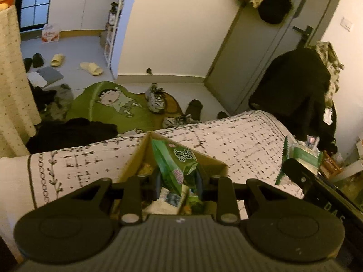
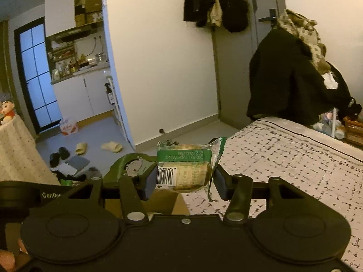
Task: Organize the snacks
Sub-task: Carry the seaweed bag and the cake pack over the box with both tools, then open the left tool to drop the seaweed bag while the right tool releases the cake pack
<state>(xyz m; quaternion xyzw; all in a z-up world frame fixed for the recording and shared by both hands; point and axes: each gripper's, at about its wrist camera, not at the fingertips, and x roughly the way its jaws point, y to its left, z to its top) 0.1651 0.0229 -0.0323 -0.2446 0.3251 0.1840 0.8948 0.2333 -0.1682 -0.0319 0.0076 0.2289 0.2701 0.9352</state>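
Over the open cardboard box [image 1: 145, 156] that sits on the patterned bedspread [image 1: 238, 140], near the bed's front edge, the left gripper [image 1: 178, 181] holds a green snack bag [image 1: 174, 163]. In the left wrist view the bag stands upright between the two fingers, its top leaning away from the camera, its lower end clamped by the pads; below it, inside the box, lie more packets [image 1: 172, 200], blurred and hard to tell apart. At the right edge of this view the other gripper shows, carrying a green-edged clear packet [image 1: 301, 156] above the bedspread.

In the right wrist view the right gripper [image 2: 183, 181] is clenched on that wrapped pastry packet [image 2: 186, 170]: the pads press its two sides, the barcode label faces the camera, and the serrated green seal sticks up past the right finger. The packet hangs over the bed's near edge, with what seems to be a box flap [image 2: 165, 201] just beneath it. The bedspread [image 2: 283, 158] stretches away to the right.
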